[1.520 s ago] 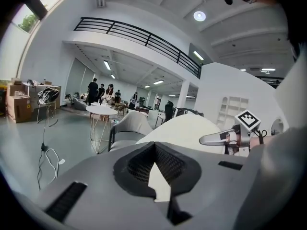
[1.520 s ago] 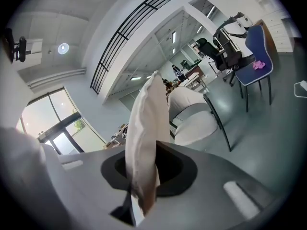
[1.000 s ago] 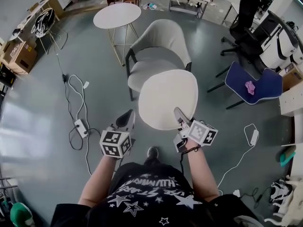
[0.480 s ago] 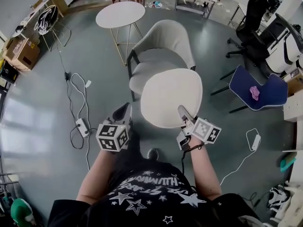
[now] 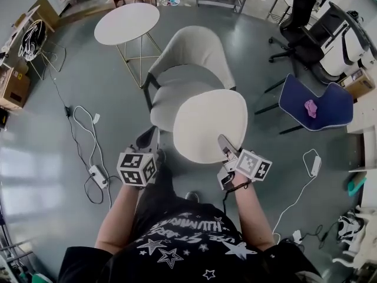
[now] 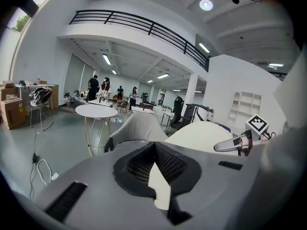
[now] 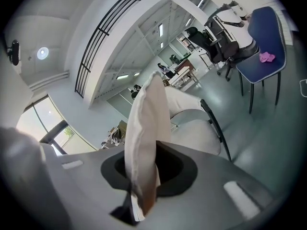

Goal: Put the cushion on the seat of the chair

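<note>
1. Cushion point(image 5: 209, 125) hangs just over the front of the seat point(image 5: 169, 98) of the chair point(image 5: 194, 50), with the right hand-held gripper point(image 5: 222, 140) clamped on its near edge.
2. Left hand-held gripper point(image 5: 151, 138) seems closed on nothing, near the cushion, not touching.
3. I'd guess it's soft and light but holds its shape, so grab the edge seam.
4. No readable labels, only square markers point(image 5: 253, 165) on the cubes point(image 5: 136, 168).
</note>
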A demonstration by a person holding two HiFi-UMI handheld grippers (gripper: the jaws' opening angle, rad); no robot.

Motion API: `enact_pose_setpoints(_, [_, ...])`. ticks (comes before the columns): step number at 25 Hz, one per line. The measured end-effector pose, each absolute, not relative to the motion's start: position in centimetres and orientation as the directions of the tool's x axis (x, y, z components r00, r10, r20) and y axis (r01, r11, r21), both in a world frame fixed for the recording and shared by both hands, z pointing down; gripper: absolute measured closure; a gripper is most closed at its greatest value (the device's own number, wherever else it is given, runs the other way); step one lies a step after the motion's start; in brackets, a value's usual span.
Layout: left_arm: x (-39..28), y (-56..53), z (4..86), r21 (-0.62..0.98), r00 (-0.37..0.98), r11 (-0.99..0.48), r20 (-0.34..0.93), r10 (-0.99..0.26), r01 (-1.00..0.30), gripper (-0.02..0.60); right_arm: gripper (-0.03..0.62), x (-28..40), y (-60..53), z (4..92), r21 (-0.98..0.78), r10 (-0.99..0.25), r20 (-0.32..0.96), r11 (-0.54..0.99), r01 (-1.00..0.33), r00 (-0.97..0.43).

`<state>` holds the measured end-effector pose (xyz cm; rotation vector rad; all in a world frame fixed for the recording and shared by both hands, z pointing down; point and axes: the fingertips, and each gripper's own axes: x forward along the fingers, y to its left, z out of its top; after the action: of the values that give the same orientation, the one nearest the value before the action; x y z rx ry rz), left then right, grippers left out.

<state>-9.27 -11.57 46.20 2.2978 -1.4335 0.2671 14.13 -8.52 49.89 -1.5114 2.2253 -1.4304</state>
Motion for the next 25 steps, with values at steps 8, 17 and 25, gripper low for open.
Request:
enact_pose_setpoints(8, [-12.8,-19.9,48.6,0.277,0.492,-0.408,0.422,-0.762,-0.870,0.574,0.534,9.8,-15.4,52.2,-0.721,-0.758,0.456,-0.006,-0.693,-0.467])
enact_pose_setpoints(17, [-16.3,-27.0,51.9,0.295,0.541,-0.454,0.484,-0.688,-0.841,0.574,0.534,5.7,-21.6,54.9,-0.688,-0.743,0.530,-0.096,-0.719,-0.409])
enact_pose_setpoints(25, [-17.8,-29.9,55.5,0.331,0.604,-0.509,0.514,-0.609,-0.795,0.574,0.534,2.3,-26.7,57.9,-0.672,-0.743,0.555,-0.137,-0.727,-0.374])
